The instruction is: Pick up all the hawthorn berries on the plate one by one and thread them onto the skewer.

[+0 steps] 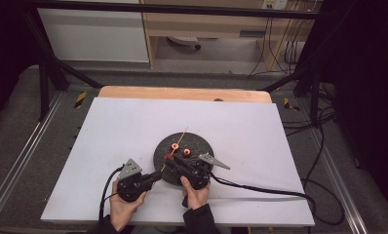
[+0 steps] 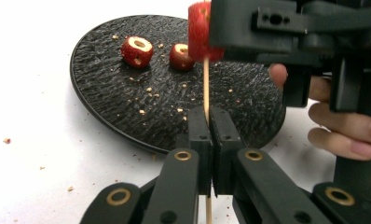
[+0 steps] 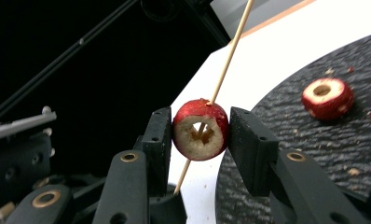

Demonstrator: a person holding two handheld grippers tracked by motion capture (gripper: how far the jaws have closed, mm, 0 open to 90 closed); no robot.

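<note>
My left gripper (image 2: 213,116) is shut on a thin wooden skewer (image 2: 205,88), which rises away from its jaws over the black round plate (image 2: 127,112). In the right gripper view, my right gripper (image 3: 200,127) is shut on a cored red fruit piece (image 3: 201,129), and the skewer (image 3: 225,65) passes through its hole. Two more cored red pieces (image 2: 137,50) (image 2: 180,56) lie on the plate. From the high view, the left gripper (image 1: 159,174) and the right gripper (image 1: 168,157) meet at the plate's (image 1: 202,144) near left edge, with the skewer (image 1: 182,136) slanting up and away.
Small crumbs are scattered over the plate and on the white table sheet (image 1: 109,141). Black cables trail from both grippers across the sheet, the right one (image 1: 260,190) running off to the right. A wooden table edge (image 1: 182,92) lies at the far side.
</note>
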